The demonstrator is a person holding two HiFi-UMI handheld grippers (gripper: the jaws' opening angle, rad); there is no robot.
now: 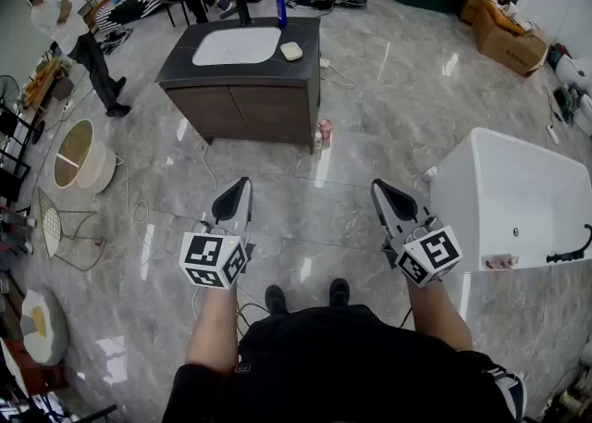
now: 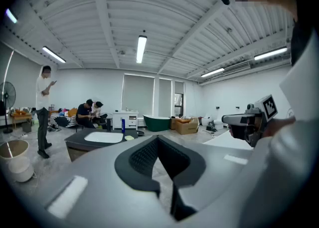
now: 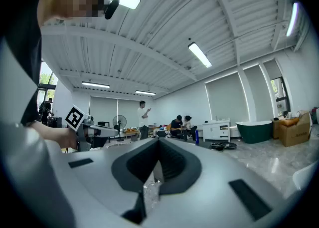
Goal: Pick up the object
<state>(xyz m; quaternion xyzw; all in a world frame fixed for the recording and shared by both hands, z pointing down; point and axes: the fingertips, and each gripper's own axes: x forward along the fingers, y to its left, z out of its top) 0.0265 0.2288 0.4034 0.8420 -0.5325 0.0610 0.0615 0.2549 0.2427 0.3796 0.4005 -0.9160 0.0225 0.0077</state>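
Left gripper (image 1: 233, 193) and right gripper (image 1: 385, 193) closed, empty. Blue bottle (image 1: 280, 10) on vanity (image 1: 185, 60): probably light, rigid, slick; grasp mid-body.

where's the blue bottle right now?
Head view, top centre: the blue bottle stands upright at the far edge of the dark vanity top, beside the far right corner of the white basin.

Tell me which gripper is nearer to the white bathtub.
Right. The right gripper is just to the left of the white bathtub, close to its side wall; the left gripper is farther away, beyond the right one.
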